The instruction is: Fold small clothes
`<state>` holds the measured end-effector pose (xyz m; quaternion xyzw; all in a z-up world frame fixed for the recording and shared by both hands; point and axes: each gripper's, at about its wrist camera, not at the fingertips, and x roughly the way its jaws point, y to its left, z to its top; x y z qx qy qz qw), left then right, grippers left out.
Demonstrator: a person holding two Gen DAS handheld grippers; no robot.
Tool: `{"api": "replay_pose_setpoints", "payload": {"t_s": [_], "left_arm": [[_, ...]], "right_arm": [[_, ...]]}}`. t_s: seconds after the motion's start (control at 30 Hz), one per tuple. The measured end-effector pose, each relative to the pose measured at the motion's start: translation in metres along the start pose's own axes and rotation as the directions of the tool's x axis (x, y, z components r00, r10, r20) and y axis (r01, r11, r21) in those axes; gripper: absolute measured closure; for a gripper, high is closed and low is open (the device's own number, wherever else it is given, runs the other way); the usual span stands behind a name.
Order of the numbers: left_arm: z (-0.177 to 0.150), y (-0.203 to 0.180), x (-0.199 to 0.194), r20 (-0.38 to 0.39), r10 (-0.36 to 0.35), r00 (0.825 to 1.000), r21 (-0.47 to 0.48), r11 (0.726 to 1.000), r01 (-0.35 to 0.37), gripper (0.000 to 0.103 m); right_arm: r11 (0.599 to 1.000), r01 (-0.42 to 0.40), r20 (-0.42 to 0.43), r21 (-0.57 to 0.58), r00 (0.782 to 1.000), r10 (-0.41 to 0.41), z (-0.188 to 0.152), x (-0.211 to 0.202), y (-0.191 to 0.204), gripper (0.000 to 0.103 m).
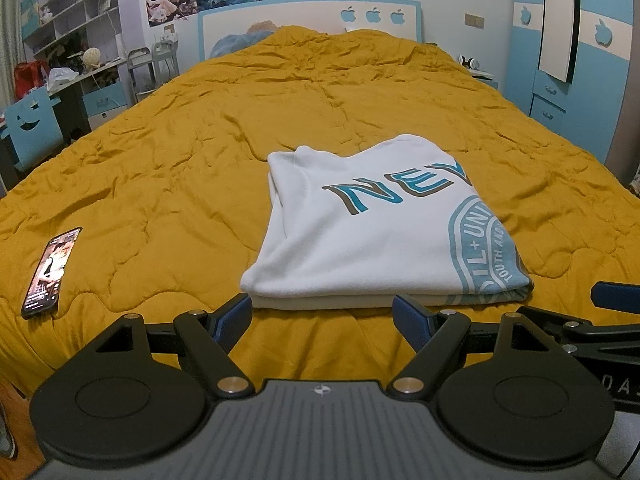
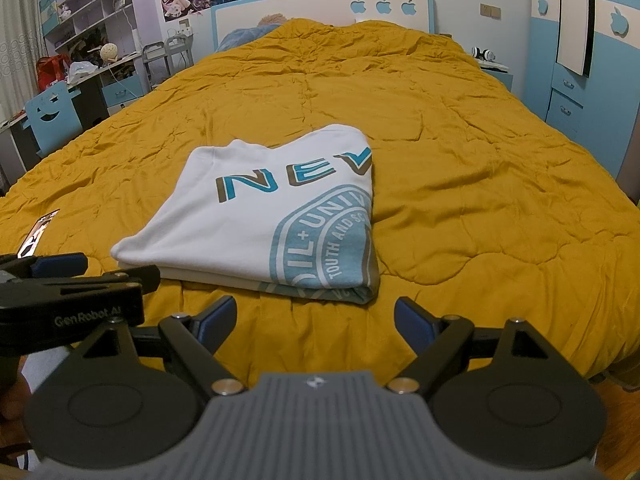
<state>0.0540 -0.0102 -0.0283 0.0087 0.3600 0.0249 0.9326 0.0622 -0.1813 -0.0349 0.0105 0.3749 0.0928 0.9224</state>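
A white garment with blue "NEV" lettering and a round blue emblem (image 1: 372, 232) lies folded into a rectangle on the mustard quilt; it also shows in the right wrist view (image 2: 256, 224). My left gripper (image 1: 322, 316) is open and empty, just short of the garment's near edge. My right gripper (image 2: 316, 316) is open and empty, near the garment's front right corner. The right gripper's finger shows at the right edge of the left wrist view (image 1: 612, 296); the left gripper shows at the left of the right wrist view (image 2: 60, 280).
A phone (image 1: 52, 272) lies on the quilt (image 1: 160, 168) to the left of the garment. A desk, shelves and a blue chair (image 1: 32, 128) stand left of the bed. A blue wardrobe (image 1: 576, 60) stands on the right. The headboard (image 1: 312, 20) is at the far end.
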Motion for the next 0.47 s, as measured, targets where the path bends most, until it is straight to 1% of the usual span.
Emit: {"api": "replay_pose_setpoints", "payload": {"t_s": [0.47], "left_arm": [[0.0017, -0.0044, -0.0053, 0.035, -0.017, 0.999, 0.015, 1.0, 0.017, 0.01]], "right_arm": [[1.0, 0.001, -0.001, 0.0, 1.0, -0.001, 0.0002, -0.0002, -0.0001, 0.021]]}}
